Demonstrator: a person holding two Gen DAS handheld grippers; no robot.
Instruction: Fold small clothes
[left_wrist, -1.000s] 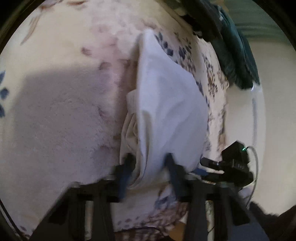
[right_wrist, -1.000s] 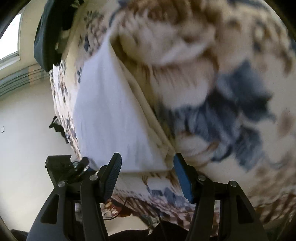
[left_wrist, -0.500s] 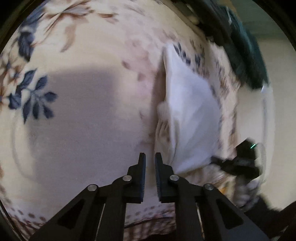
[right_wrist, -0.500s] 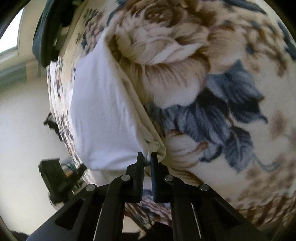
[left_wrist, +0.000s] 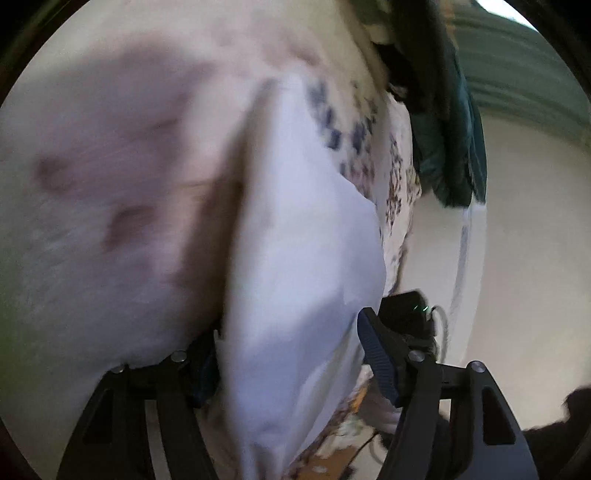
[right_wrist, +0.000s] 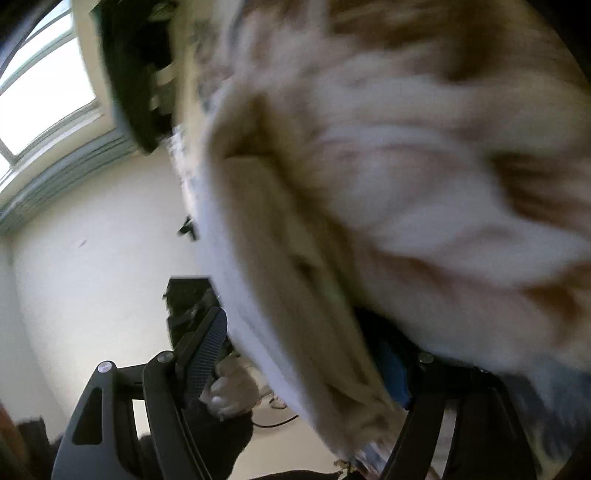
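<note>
Motion-blurred fisheye views (window (right_wrist: 44, 92) glare), dark rounded edges.

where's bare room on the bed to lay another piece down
Free: the wide blanket stretch left of the white cloth in the left wrist view. Crowded: the bed's right edge, with the dark clothes, and the cloth's near end, between both open tools.

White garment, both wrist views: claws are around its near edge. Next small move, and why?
Probably close both claws. The left claw and right claw have just been opening and now straddle the white garment lying on the floral blanket, pads seemingly not yet pinching it.
</note>
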